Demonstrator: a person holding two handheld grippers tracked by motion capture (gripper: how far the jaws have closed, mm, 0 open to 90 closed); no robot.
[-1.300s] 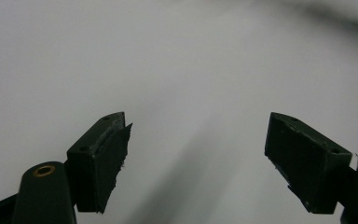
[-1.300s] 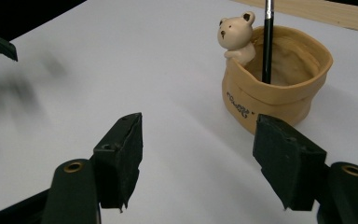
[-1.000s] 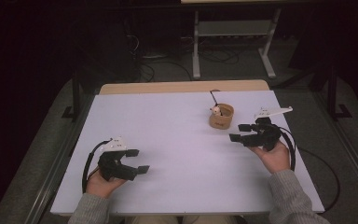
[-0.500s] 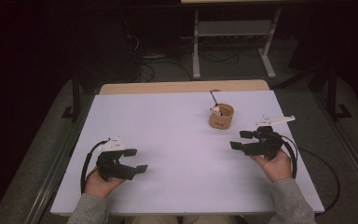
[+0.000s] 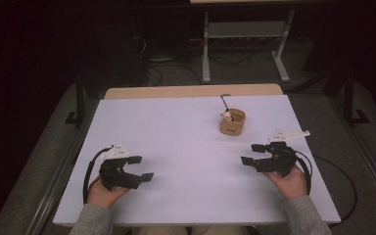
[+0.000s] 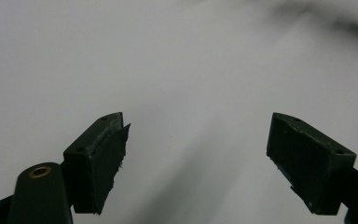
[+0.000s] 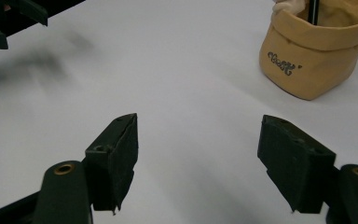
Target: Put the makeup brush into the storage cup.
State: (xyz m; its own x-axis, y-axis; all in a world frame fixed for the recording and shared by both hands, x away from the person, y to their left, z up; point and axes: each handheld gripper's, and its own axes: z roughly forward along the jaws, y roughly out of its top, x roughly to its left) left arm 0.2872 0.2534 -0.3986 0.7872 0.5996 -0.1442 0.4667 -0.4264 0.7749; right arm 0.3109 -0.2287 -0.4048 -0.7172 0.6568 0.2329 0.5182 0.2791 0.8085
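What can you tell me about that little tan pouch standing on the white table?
The tan pouch is a small soft holder, seemingly fabric or leather, with its top rim folded outward and dark script lettering on its side. It stands upright on the white table, right of centre. A thin dark stick and a small pale item poke out of its open top. Nothing else touches it.

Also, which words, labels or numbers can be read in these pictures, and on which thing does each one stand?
Tan pouch: one small dark word in curly letters on its side; it looks like "cleest", but the script is too ornate to read with certainty.
High view: the same mark on the pouch is too small to read.
Grippers and table: no text can be seen.
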